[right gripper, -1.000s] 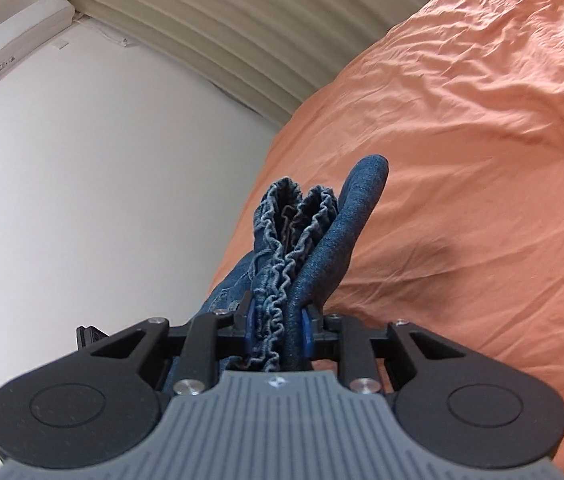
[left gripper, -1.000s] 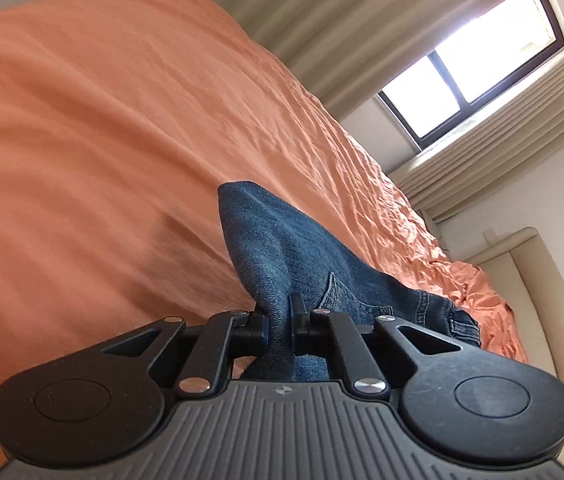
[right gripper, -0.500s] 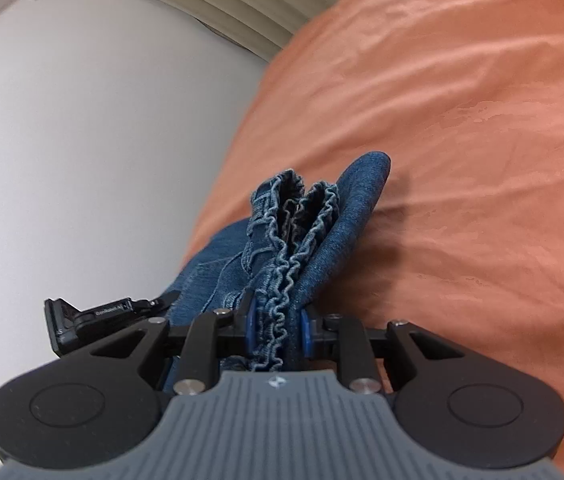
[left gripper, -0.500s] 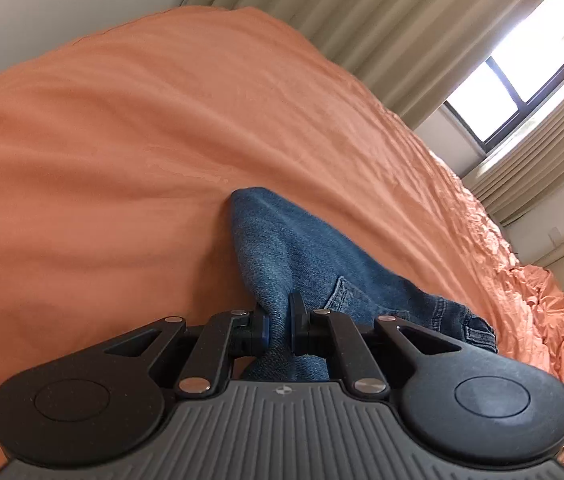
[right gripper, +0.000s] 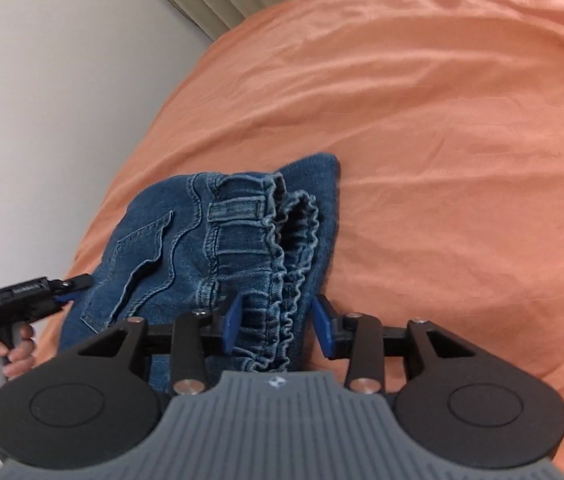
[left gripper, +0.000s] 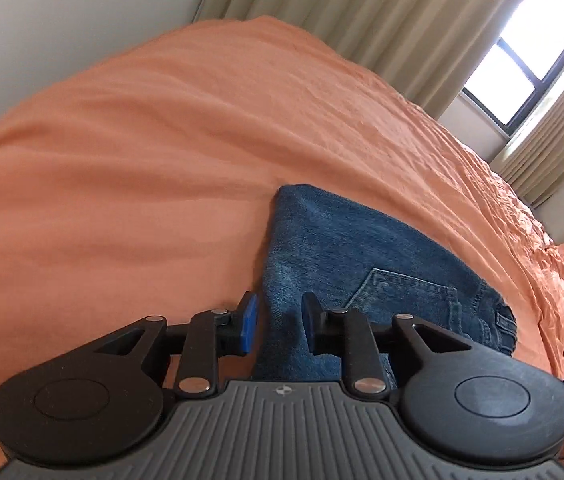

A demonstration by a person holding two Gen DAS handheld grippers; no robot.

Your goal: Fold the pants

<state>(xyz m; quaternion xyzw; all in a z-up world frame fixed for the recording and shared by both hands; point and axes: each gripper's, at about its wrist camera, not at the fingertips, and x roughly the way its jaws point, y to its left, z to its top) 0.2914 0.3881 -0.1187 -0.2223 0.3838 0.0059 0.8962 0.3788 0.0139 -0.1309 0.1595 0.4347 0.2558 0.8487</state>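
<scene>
Folded blue denim pants lie on the orange bedsheet. In the left wrist view my left gripper has its jaws opening; the folded denim edge lies between them and the blue pads stand off the cloth. In the right wrist view the pants show a back pocket and the ruffled elastic waistband. My right gripper is opening too, with the waistband lying loose between its pads. The left gripper also shows at the left edge there, held by a hand.
The orange bedsheet spreads wide beyond and beside the pants. A white wall borders the bed on one side. Beige curtains and a bright window stand behind the bed. A hand grips the left tool's handle.
Both grippers came down with the pants onto the bed, then parted their jaws and let go. The denim now rests flat on the sheet instead of hanging bunched from the pads.
</scene>
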